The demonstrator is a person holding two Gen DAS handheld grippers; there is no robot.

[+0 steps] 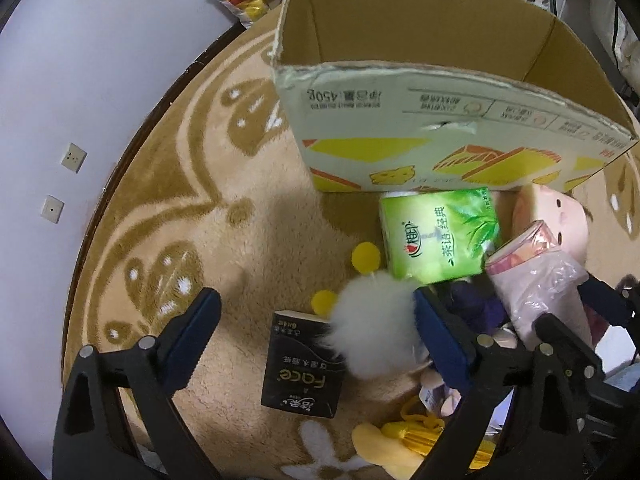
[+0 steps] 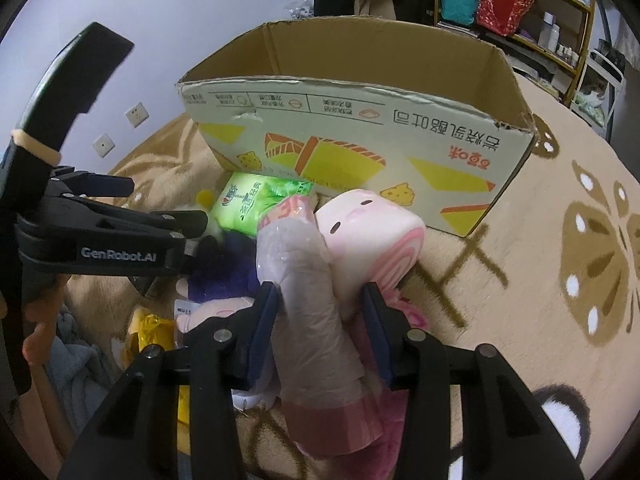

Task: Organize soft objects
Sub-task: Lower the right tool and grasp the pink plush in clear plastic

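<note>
An open cardboard box (image 1: 400, 128) stands on the carpet, also in the right wrist view (image 2: 360, 140). In front of it lie a green tissue pack (image 1: 438, 236), a black tissue pack (image 1: 302, 364), a white fluffy toy (image 1: 376, 328), a pink plush face toy (image 1: 560, 220) and a purple plush (image 2: 224, 268). My left gripper (image 1: 316, 344) is open, its fingers either side of the black pack and white toy. My right gripper (image 2: 320, 328) has its jaws around a pink plastic-wrapped pack (image 2: 316, 312), touching both sides.
A beige patterned round carpet (image 1: 192, 208) covers the floor, ending near a white wall with sockets (image 1: 73, 157). Yellow toys (image 1: 400, 436) lie near the front. Shelves with bags (image 2: 500, 4) stand behind the box.
</note>
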